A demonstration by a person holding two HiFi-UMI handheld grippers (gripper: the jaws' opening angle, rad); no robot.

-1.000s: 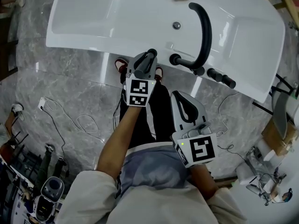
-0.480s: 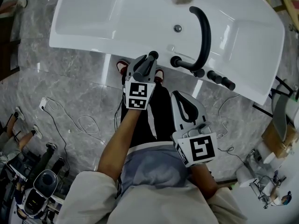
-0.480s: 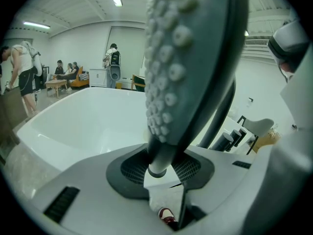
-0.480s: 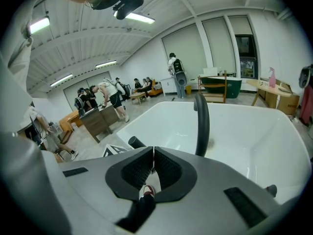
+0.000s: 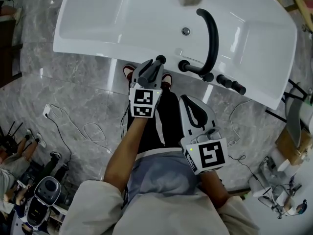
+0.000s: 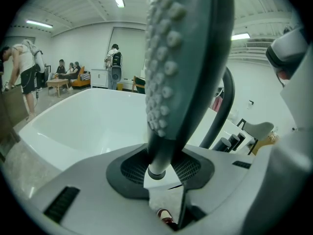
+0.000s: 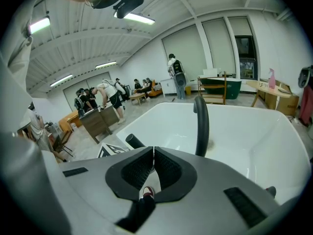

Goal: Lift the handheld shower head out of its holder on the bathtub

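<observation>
We start with print, and there is little of it: black-and-white square markers on the left cube [image 5: 143, 102] and the right cube [image 5: 210, 155], and no lettering that we can read.

The left gripper [image 5: 155, 65] is clamped on the slim neck of the shower head [image 6: 186, 58]. The grey head rises tall from the pads, its nubbed spray face turned to the left in the left gripper view. The right gripper [image 7: 153, 160] has its pads pressed together with nothing between them (only a red-and-white shoe [image 7: 146, 193] shows through the gap below).

From the head view we can see just a dark stub of the shower head poking past the left gripper. The bottom of its handle is hidden behind the jaws, and we can't pick out the holder for certain.

The left gripper hangs just outside the near rim of the white bathtub [image 5: 98, 23], above the marbled floor [image 5: 73, 92]. The black arched spout [image 5: 213, 31] and a row of black knobs [image 5: 232, 83] sit to its right on the rim. The basin beyond lies wide open. The right gripper sits lower, close to our body and well apart from the rim. A thin cable [image 5: 83, 126] loops on the floor to our left, and the tub's far side is cut off at the top edge.
</observation>
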